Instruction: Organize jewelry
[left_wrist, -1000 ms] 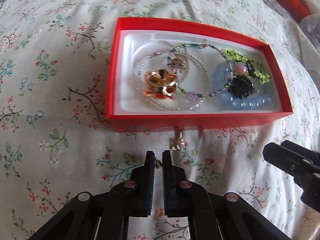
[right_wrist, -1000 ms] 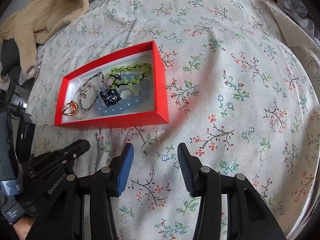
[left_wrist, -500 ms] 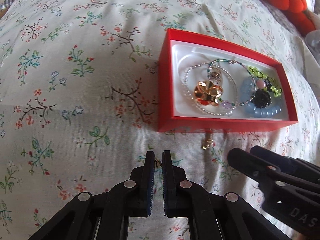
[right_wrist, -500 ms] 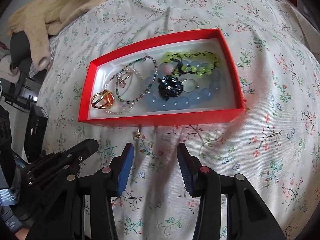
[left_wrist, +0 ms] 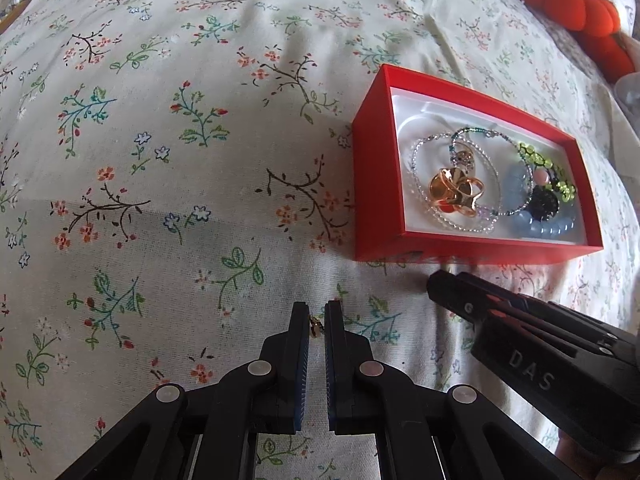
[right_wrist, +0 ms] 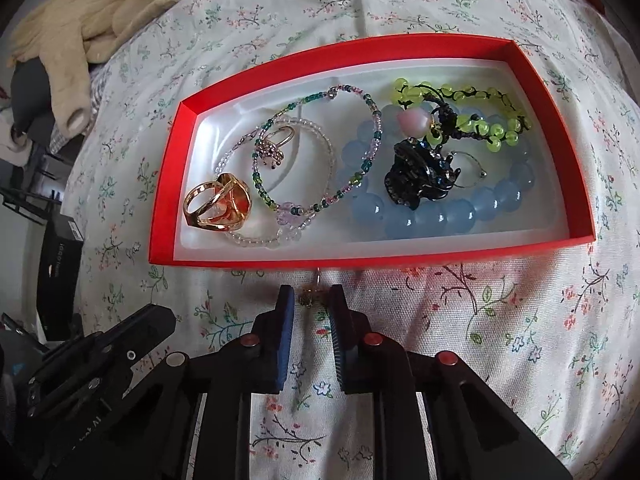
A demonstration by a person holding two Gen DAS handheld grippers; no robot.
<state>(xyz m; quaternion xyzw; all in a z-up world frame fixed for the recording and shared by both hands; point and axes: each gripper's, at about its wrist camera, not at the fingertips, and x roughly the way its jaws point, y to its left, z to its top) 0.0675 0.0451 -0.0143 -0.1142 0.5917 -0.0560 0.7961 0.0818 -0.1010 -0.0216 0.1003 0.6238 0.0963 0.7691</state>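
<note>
A red box (right_wrist: 360, 258) lined in white lies on a floral bedspread. In it are a gold ring (right_wrist: 218, 206), thin bead bracelets, a blue bead bracelet (right_wrist: 440, 216), a green bead bracelet (right_wrist: 480, 120) and a black brooch (right_wrist: 416, 180). A small gold earring (right_wrist: 311, 300) lies on the cloth just in front of the box. My right gripper (right_wrist: 312, 296) straddles it, jaws closing, pads not quite pressing. My left gripper (left_wrist: 316, 314) is left of the box (left_wrist: 472, 248), shut on a tiny gold piece (left_wrist: 316, 326).
A beige knit garment (right_wrist: 80, 12) lies at the bed's far left edge, above a black box (right_wrist: 60, 264) off the bed. An orange plush toy (left_wrist: 580, 12) sits at the far right. Floral bedspread (left_wrist: 160, 160) stretches left of the box.
My right gripper came down toward the box's front wall, over the earring, and its jaws narrowed a lot. My left gripper slid left, away from the box, still pinching the gold piece.
</note>
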